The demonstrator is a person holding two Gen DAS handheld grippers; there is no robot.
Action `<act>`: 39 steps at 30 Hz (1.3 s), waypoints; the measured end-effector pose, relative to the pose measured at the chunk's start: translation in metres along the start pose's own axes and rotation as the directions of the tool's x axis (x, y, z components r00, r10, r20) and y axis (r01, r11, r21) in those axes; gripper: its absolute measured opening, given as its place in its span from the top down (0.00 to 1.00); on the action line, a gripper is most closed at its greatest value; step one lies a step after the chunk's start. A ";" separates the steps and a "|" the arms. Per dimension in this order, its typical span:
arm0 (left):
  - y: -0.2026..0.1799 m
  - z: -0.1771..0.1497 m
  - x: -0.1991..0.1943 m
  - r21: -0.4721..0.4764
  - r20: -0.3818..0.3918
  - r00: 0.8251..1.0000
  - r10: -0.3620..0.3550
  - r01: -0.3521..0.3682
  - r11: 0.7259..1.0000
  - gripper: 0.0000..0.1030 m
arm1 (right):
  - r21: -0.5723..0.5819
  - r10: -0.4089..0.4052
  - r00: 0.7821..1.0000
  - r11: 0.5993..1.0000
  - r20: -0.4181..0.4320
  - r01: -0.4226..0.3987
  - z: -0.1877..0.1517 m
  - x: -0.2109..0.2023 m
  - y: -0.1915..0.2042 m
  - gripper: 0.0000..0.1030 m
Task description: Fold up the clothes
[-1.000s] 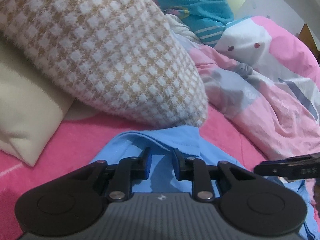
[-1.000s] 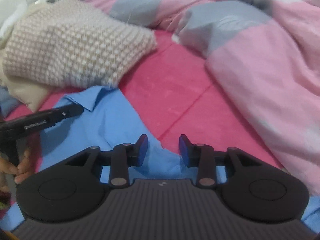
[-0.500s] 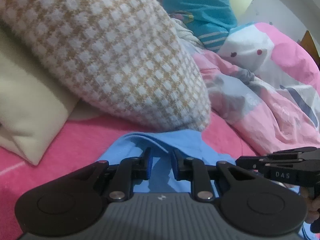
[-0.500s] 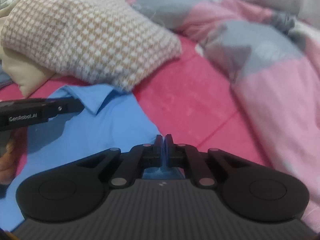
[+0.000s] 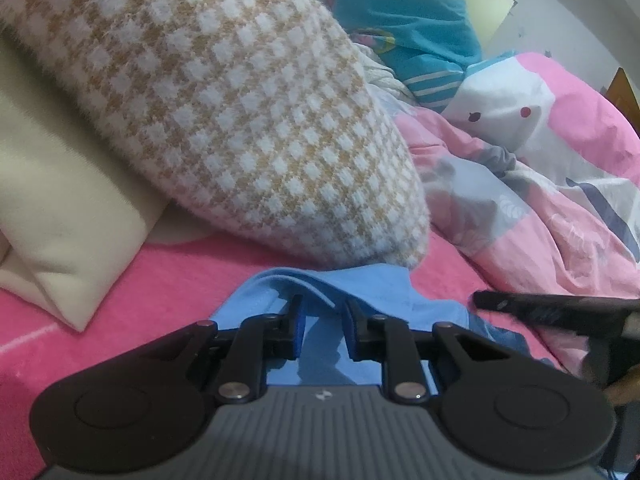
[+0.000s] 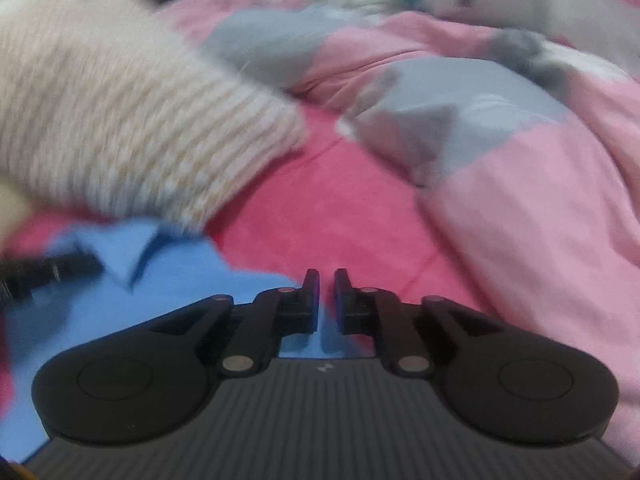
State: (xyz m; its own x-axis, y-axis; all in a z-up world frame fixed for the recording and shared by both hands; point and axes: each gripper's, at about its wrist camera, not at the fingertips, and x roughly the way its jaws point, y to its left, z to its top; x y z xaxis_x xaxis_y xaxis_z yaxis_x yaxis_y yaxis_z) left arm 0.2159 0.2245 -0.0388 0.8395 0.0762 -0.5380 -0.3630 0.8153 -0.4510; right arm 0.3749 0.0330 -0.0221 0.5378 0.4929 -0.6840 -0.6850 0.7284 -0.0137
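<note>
A light blue collared shirt (image 5: 380, 292) lies on the pink bed sheet (image 5: 160, 280). My left gripper (image 5: 323, 320) sits at the collar, its jaws narrowed on a raised fold of the blue cloth. In the blurred right wrist view the shirt (image 6: 120, 280) spreads to the left. There my right gripper (image 6: 327, 280) is at the shirt's right edge; its jaws are opening, a thin gap shows, and blue cloth lies low between them. The right gripper (image 5: 552, 308) crosses the left view's right side. The left gripper (image 6: 48, 272) shows at the far left.
A tan-and-white checked knit cushion (image 5: 224, 112) looms just behind the collar, over a cream pillow (image 5: 60, 220). A rumpled pink, grey and white quilt (image 5: 540, 220) fills the right side. A teal striped garment (image 5: 408, 28) lies at the back.
My right gripper closed onto the shirt's edge, then its jaws parted slightly while the hand swung and moved. The left gripper's jaws narrowed a little on the collar and stayed put.
</note>
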 end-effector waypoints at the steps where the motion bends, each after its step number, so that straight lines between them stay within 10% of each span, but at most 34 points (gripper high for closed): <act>1: 0.000 0.000 0.000 -0.002 0.002 1.000 0.001 -0.001 1.000 0.79 | 0.058 0.020 1.000 0.998 0.016 -0.021 0.003 -0.007 -0.009 0.92; 4: 0.002 0.000 -0.002 -0.015 0.011 1.000 0.005 -0.004 1.000 0.79 | 0.160 0.104 0.993 0.981 0.047 -0.111 0.011 -0.017 -0.024 0.91; 12: 0.010 0.001 -0.006 -0.057 0.036 0.999 0.015 -0.013 0.998 0.79 | -0.023 0.233 0.971 0.972 -0.061 -0.235 0.011 0.011 0.037 0.91; 18: 0.014 0.000 -0.006 -0.071 0.039 0.999 0.003 -0.001 0.997 0.79 | 0.079 0.167 0.985 0.983 -0.034 -0.164 0.019 0.050 0.050 0.95; 28: 0.015 0.001 -0.005 -0.081 0.033 0.999 0.000 0.002 0.997 0.79 | 0.253 0.082 0.997 0.964 0.011 -0.082 0.006 -0.063 -0.071 0.70; 39: 0.015 0.001 -0.005 -0.076 0.033 0.999 0.000 0.002 0.997 0.78 | 0.304 0.135 0.987 0.947 -0.088 -0.103 -0.049 -0.069 -0.101 0.68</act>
State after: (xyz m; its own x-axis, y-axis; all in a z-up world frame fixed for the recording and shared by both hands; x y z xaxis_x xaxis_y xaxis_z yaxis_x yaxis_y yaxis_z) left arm 0.2066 0.2371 -0.0418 0.8523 0.0954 -0.5143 -0.3907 0.7698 -0.5048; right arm 0.3830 -0.0985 -0.0089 0.3950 0.5431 -0.7410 -0.5547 0.7839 0.2789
